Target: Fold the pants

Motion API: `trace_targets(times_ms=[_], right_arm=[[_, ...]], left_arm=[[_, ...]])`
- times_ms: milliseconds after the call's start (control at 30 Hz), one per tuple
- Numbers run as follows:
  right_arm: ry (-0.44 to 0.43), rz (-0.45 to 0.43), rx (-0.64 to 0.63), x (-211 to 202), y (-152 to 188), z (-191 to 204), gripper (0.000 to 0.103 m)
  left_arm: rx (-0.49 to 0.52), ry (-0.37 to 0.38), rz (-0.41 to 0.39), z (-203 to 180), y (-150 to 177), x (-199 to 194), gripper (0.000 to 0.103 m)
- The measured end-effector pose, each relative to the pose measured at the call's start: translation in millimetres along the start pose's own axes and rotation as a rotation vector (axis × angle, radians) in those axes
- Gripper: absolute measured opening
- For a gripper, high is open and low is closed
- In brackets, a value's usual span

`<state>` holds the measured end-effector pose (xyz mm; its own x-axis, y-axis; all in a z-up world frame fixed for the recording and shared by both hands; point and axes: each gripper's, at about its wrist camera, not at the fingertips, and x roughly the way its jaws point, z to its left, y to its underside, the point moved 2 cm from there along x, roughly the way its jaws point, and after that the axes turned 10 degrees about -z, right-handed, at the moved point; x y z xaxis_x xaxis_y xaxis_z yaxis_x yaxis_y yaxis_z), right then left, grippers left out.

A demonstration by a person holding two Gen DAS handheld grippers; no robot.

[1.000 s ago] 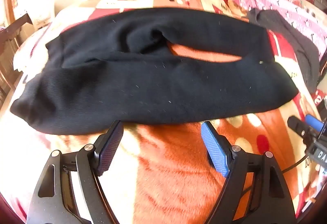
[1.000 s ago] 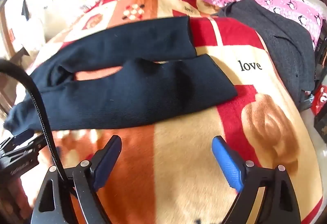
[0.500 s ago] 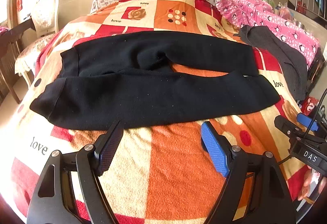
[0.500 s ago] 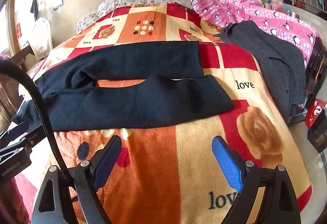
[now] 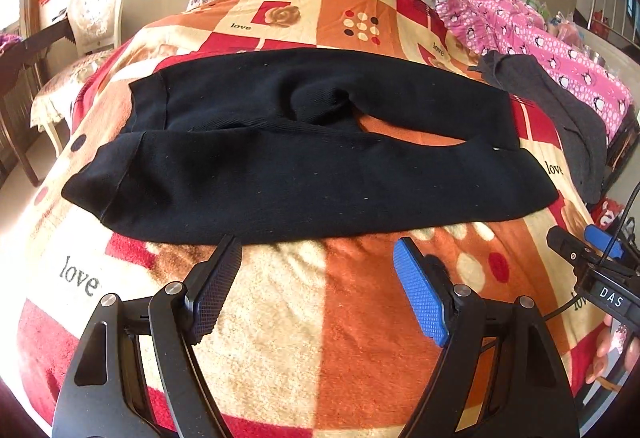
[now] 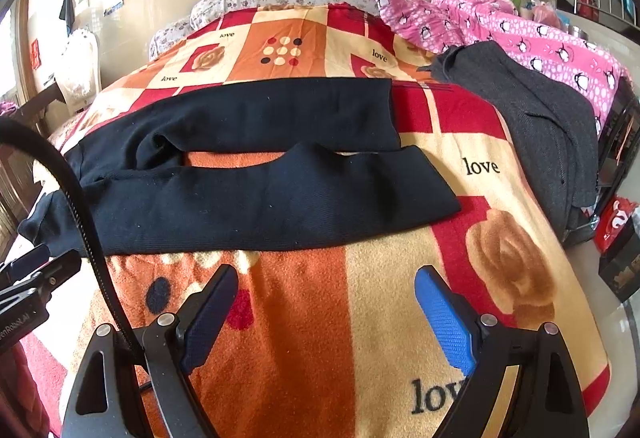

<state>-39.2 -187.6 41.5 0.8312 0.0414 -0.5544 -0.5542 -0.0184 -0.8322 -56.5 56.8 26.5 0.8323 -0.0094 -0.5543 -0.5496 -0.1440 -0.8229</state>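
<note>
Black pants (image 5: 304, 174) lie flat across the bed, waistband at the left, both legs running to the right with a gap of blanket between them; they also show in the right wrist view (image 6: 256, 194). My left gripper (image 5: 318, 250) is open and empty, just in front of the near leg's edge. My right gripper (image 6: 326, 278) is open and empty, in front of the near leg toward its cuff end. The right gripper's tip also shows at the right edge of the left wrist view (image 5: 588, 250).
The bed carries a red, orange and cream patchwork blanket (image 5: 320, 318). A dark grey garment (image 6: 536, 126) and a pink penguin-print quilt (image 6: 520, 34) lie along the right side. A white chair (image 5: 94, 18) and dark furniture stand left of the bed.
Both grippers pulled back and rose away from the pants, then moved slightly closer again. The pants have not moved and both grippers stayed open.
</note>
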Motion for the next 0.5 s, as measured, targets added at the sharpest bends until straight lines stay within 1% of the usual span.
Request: trace_targets(times_ms=[100,200,267,500], right_arm=[[-0.005,0.007,0.012,6,2,-4,0.089],[-0.012,0.021,0.041,14,4,-9,0.089],[-0.029,0.037,0.069,19,6,-13,0.089],[-0.057,0.056,0.123,30,5,-27,0.089]], left_arm=[[-0.049,-0.009,0.028,21,2,4,0.079],[-0.100,-0.041,0.050,46,2,9,0.079],[-0.136,-0.069,0.052,62,2,11,0.079],[-0.280,-0.111,0.063,115,1,16,0.079]])
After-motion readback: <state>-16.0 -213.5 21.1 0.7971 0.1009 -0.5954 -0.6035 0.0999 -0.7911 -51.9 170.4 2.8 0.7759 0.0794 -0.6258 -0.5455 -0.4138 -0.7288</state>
